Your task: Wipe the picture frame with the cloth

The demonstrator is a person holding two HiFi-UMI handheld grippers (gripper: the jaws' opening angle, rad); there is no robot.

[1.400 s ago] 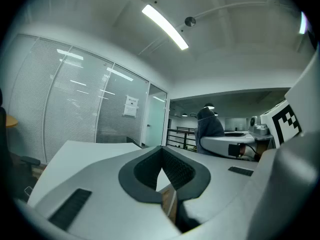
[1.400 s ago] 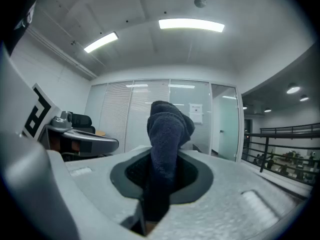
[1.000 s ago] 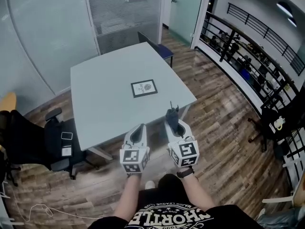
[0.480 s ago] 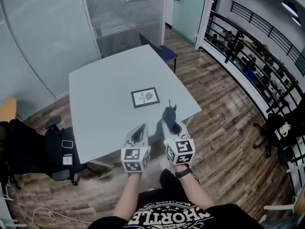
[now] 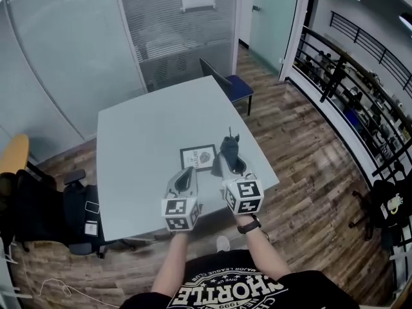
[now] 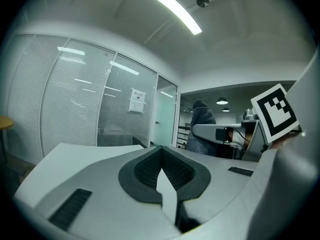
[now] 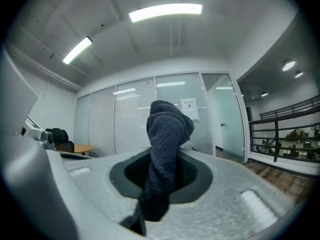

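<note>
Right claw [image 5: 229, 154]: closed on a dark grey cloth [image 7: 166, 144], which is pinched between the pads and stands up past the claw tips in a bunched fold. Left claw [image 6: 161, 152]: pads meeting at the tips, nothing between them, held level beside the right claw and just apart from it. Picture frame [image 5: 197, 158]: dark-edged, with a pale printed sheet inside, lying flat on the pale grey surface [image 5: 138, 140] near the edge closest to the person. In the head view both claws sit over this near edge, the left claw at the frame's lower left corner, and the cloth overlapping the frame's right side; contact between cloth and frame cannot be told. Blue chair [image 5: 234, 85]: at the far corner of the surface, on the wood floor [image 5: 309, 172]. Black office chair [image 5: 61, 214]: at the near left side of the surface. Glass partition [image 5: 71, 50]: frosted, running behind the surface. Black railing [image 5: 360, 89]: along the right of the room.
</note>
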